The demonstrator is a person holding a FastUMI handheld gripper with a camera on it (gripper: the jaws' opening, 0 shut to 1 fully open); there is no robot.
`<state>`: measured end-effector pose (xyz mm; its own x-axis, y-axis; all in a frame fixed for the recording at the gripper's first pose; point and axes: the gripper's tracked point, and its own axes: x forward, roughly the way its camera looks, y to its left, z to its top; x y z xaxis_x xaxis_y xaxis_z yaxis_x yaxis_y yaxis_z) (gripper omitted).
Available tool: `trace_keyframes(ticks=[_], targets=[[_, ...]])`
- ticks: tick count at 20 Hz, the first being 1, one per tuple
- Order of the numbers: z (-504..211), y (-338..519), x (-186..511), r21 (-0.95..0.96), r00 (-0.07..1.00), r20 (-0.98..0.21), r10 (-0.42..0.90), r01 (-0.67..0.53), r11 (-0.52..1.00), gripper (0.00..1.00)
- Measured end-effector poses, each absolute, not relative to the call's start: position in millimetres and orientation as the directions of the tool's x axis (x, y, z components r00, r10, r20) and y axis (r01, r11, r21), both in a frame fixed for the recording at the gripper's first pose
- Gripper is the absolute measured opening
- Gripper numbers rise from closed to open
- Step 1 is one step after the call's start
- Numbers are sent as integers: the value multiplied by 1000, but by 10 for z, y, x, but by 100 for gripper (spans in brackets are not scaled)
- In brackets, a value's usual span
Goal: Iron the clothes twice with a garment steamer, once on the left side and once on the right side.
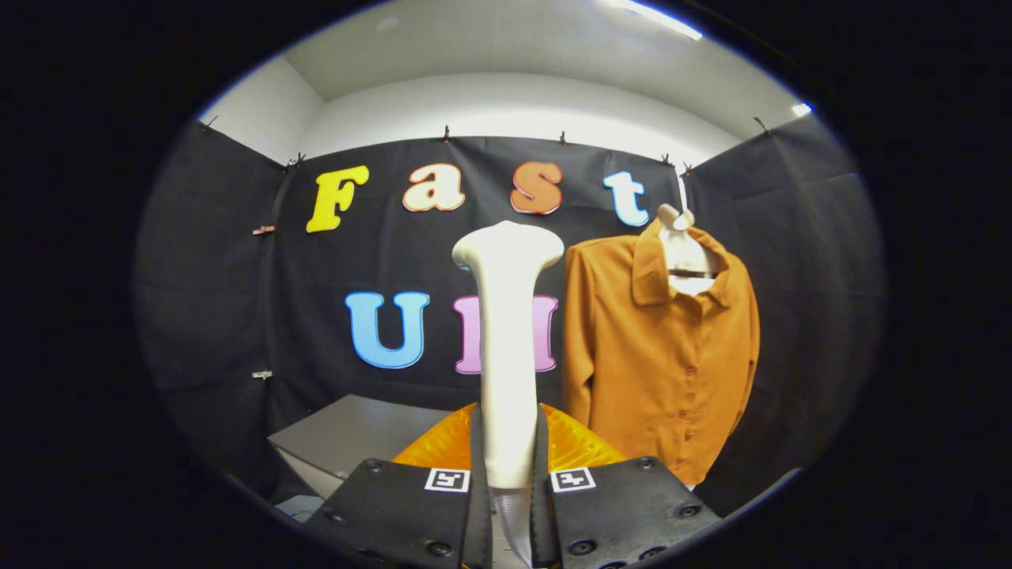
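Two fingers of the tool (507, 494) squeeze the white garment steamer (507, 348) tight, standing it straight up. Its head (the wide top) sits left of the hanging orange shirt (660, 359). Go over slowly, then slide down one side.

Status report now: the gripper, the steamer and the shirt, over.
Gripper shut on white garment steamer, held upright. Orange shirt hangs on hanger beyond the fingers, apart from the steamer head. Nothing between them.
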<state>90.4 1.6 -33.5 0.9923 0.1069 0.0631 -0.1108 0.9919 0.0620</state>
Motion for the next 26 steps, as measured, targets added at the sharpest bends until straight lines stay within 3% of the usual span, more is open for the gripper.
trace_keyframes(ticks=[7,12,19,26], targets=[[-502,-879,1139,93,996,93,9,-17,996,22],[-724,-1182,1503,75,996,86,10,-17,997,22],[-1200,-1342,1926,87,1000,11,9,-10,996,22],[-1878,-1295,1812,82,994,-97,42,-35,996,22]])
